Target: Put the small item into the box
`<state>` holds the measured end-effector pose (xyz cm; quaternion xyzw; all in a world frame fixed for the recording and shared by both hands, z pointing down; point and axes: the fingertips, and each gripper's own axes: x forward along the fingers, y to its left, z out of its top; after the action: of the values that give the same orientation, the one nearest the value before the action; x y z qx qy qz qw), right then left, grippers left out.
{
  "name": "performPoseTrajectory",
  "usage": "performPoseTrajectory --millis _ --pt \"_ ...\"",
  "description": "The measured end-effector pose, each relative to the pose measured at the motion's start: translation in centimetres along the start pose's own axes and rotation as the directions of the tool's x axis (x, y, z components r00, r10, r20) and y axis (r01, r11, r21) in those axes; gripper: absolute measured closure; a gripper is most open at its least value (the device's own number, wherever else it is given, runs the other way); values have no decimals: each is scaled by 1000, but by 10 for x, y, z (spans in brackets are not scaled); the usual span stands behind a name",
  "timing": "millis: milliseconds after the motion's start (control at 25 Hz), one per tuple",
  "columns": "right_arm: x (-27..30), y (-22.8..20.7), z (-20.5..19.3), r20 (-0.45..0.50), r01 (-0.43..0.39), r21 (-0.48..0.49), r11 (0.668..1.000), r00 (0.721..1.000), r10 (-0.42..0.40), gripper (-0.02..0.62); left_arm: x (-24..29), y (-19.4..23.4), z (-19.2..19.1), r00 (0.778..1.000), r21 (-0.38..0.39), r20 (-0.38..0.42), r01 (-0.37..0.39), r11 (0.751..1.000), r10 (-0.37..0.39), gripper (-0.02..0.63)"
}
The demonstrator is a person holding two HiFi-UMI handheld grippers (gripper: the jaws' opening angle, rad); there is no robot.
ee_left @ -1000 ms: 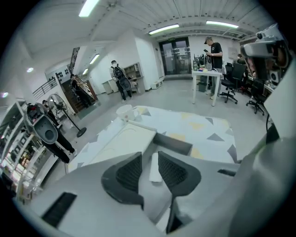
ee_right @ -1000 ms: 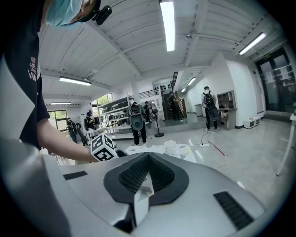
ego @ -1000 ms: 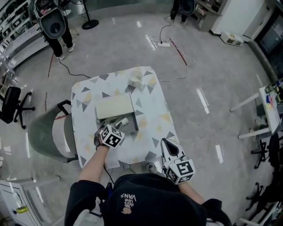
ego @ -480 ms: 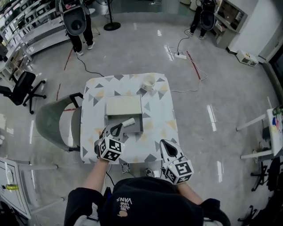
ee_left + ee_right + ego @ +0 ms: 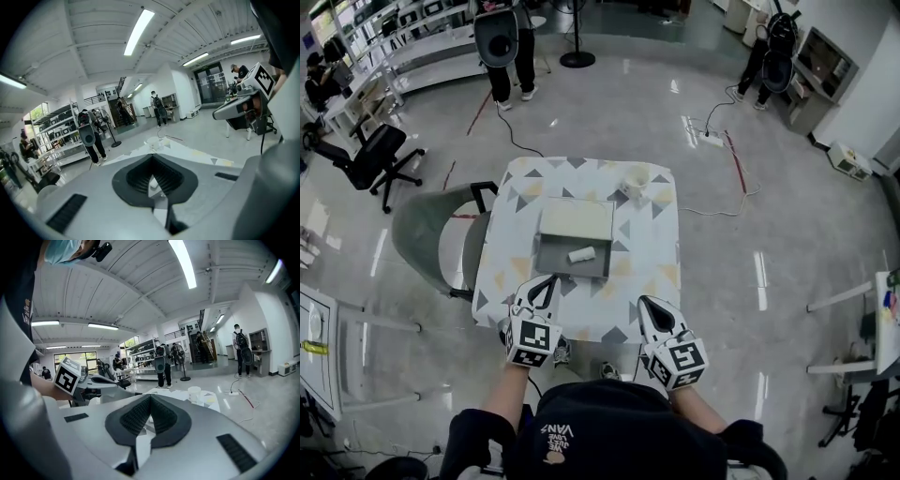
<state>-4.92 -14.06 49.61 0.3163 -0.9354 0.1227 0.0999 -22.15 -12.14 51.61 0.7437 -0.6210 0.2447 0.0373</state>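
The small white item (image 5: 581, 254) lies inside the open grey box (image 5: 553, 266) on the patterned table (image 5: 656, 253). The box's cream lid (image 5: 575, 220) stands open at its far side. My left gripper (image 5: 546, 282) is shut and empty, held over the table's near edge, a little short of the box. My right gripper (image 5: 645, 303) is shut on nothing at the near edge, right of the box. In the left gripper view the left gripper's (image 5: 151, 157) jaws meet, and in the right gripper view the right gripper's (image 5: 150, 397) do too.
A white cup (image 5: 635, 178) stands at the table's far right corner. A grey chair (image 5: 431, 239) is against the table's left side. Cables (image 5: 727, 178) lie on the floor beyond, and people (image 5: 502, 42) stand farther back near shelves.
The left gripper has pulled back from the box toward me and its jaws have closed. The small item stays in the box. The right gripper has barely moved.
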Motion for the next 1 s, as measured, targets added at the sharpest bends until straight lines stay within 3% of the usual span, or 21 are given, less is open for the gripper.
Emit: performPoseTrajectory --millis 440,1000 --pt "-14 11 -2 -8 -129 -42 991 992 128 597 -69 -34 1 994 -133 17 -106 985 109 600" --pt "-40 13 -8 -20 -180 -66 981 984 179 597 -122 -61 -10 979 -189 -7 -202 961 204 600"
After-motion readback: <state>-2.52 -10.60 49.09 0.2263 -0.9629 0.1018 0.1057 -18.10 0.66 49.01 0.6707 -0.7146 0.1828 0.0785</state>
